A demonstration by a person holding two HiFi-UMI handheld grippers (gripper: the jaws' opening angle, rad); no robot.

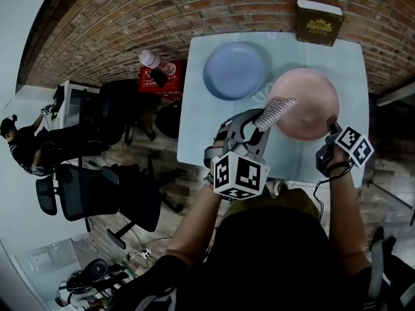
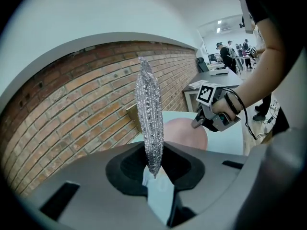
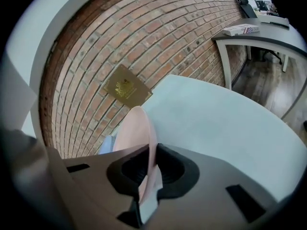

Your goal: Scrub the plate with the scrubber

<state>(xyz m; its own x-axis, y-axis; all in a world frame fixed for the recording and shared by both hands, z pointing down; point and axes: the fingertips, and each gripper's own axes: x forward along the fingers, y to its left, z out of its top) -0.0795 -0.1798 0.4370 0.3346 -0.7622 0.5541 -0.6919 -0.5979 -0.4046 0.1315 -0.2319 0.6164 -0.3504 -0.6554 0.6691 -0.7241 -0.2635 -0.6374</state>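
A pink plate [image 1: 305, 102] is held tilted above the pale table [image 1: 194, 141], with my right gripper [image 1: 332, 125] shut on its near right rim. In the right gripper view the pink plate [image 3: 139, 133] stands edge-on between the jaws. My left gripper [image 1: 258, 125] is shut on a silvery mesh scrubber [image 1: 275, 112], whose tip lies against the plate's left edge. In the left gripper view the scrubber [image 2: 148, 123] rises upright from the jaws, the pink plate [image 2: 184, 133] lies behind it, and the right gripper [image 2: 196, 122] pinches the plate's rim.
A blue plate [image 1: 233, 70] lies on the table's far left. A brown box [image 1: 319, 21] leans against the brick wall at the far edge. Left of the table are a red box with a bottle [image 1: 155, 63] and office chairs [image 1: 97, 186].
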